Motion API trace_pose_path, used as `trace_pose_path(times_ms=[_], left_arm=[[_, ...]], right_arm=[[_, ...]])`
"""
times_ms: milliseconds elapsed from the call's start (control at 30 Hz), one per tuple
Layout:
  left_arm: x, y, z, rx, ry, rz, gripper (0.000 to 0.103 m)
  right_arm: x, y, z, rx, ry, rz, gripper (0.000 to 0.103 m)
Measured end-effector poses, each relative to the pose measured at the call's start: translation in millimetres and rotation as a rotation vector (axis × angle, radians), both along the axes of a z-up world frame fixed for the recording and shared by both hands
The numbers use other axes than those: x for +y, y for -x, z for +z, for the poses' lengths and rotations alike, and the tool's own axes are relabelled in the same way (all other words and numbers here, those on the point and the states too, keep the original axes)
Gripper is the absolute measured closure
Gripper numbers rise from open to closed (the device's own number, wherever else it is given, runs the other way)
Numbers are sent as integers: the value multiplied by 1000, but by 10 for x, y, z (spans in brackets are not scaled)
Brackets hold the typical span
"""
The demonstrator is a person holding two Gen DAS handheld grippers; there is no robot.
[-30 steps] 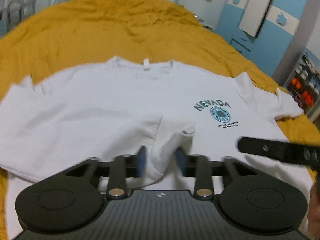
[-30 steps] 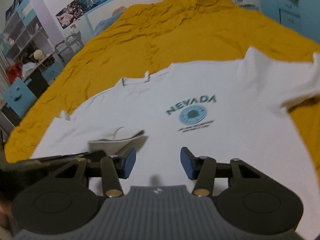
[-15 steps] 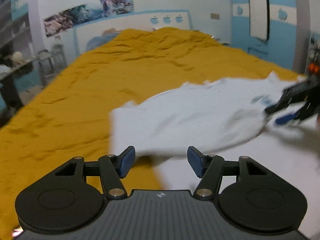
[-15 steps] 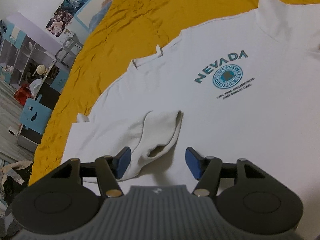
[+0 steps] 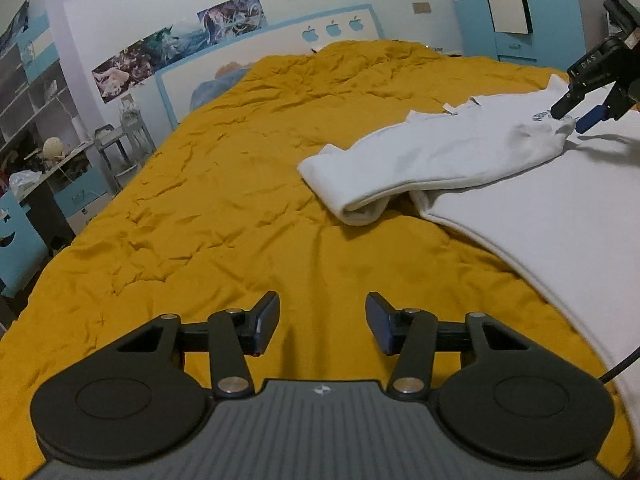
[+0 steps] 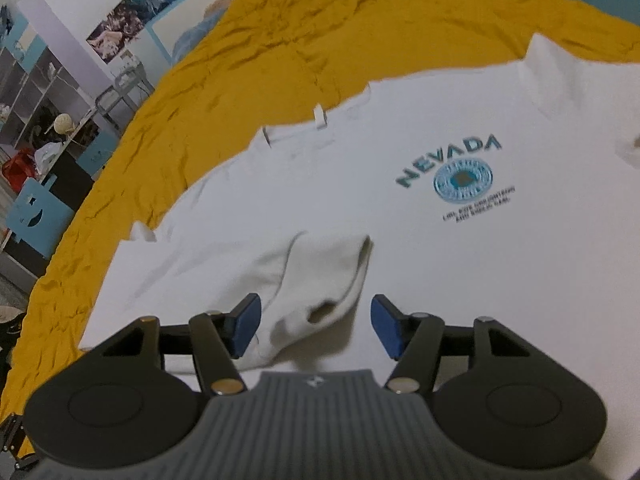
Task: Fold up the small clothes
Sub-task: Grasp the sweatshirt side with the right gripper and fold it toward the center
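**White T-shirt spread on the yellow bed, one sleeve folded in**

The white T-shirt (image 6: 400,248) lies flat on the yellow bedspread (image 5: 224,216), its folded sleeve (image 6: 320,280) resting on the chest. The right gripper (image 6: 316,324) hovers over that sleeve, jaws apart. The left gripper (image 5: 322,322), jaws just narrowed but apart and empty, hangs over bare bedspread

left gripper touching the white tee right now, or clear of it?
Apart. The left wrist view shows the left gripper with open jaws over bare yellow bedspread; the white T-shirt lies further off to the right, with yellow cloth showing between.
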State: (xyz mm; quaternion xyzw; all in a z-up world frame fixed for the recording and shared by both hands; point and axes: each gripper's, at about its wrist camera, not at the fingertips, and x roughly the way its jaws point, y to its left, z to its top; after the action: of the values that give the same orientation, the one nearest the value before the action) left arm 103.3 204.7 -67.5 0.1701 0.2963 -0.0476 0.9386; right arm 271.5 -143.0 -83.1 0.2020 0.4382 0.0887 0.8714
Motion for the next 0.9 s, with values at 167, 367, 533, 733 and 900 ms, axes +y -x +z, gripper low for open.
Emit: trace_pose_path(times_ms=[167, 367, 533, 733, 900], left_arm=[[252, -179, -30, 7, -119, 41, 44], [388, -382, 387, -136, -76, 101, 39], [249, -526, 527, -146, -53, 92, 38], [78, -605, 537, -134, -65, 100, 38], [-58, -678, 652, -137, 6, 91, 38]], right_arm=[[0, -106, -22, 29, -12, -23, 45], [51, -228, -94, 77, -15, -31, 59], [57, -330, -221, 120, -33, -36, 96], [-2, -363, 81, 14, -37, 17, 101], [-43, -493, 525, -109, -3, 66, 101]])
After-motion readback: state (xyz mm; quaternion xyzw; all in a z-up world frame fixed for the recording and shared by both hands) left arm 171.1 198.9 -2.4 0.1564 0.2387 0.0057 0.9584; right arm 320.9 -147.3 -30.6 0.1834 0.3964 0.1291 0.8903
